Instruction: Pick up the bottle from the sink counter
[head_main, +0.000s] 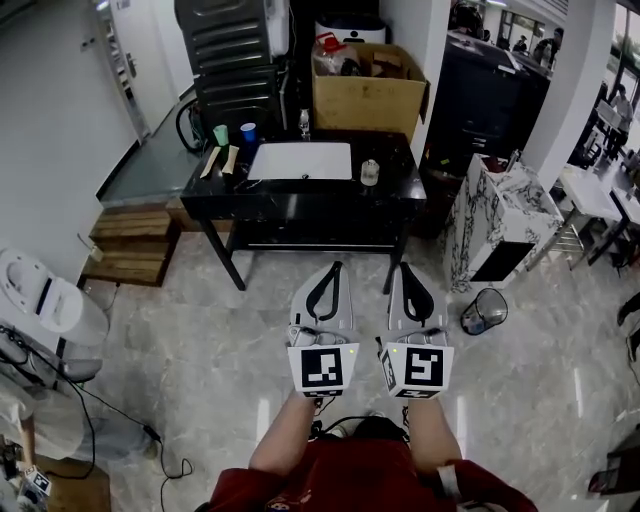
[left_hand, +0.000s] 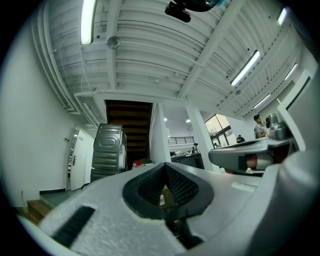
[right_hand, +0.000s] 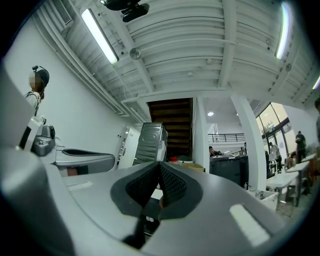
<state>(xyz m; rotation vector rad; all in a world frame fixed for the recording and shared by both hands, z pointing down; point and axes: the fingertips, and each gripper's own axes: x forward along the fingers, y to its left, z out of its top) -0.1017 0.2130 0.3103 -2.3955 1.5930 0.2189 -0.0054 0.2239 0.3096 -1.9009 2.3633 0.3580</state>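
Observation:
A black sink counter (head_main: 215, 195) with a white basin (head_main: 300, 160) stands ahead of me. A small clear bottle (head_main: 369, 172) stands on the counter to the right of the basin. A slimmer clear thing (head_main: 303, 123) rises behind the basin; I cannot tell whether it is a bottle or a tap. My left gripper (head_main: 336, 266) (left_hand: 165, 166) and right gripper (head_main: 403, 267) (right_hand: 159, 164) hang side by side over the floor, well short of the counter. Both are shut with nothing between the jaws, pointing toward the counter.
A green cup (head_main: 220, 135) and a blue cup (head_main: 248, 132) stand at the counter's back left. Behind it are a cardboard box (head_main: 365, 95) and a dark machine (head_main: 232, 55). A wire bin (head_main: 484, 310) and a marbled cabinet (head_main: 500, 225) stand to the right, wooden steps (head_main: 128, 245) to the left.

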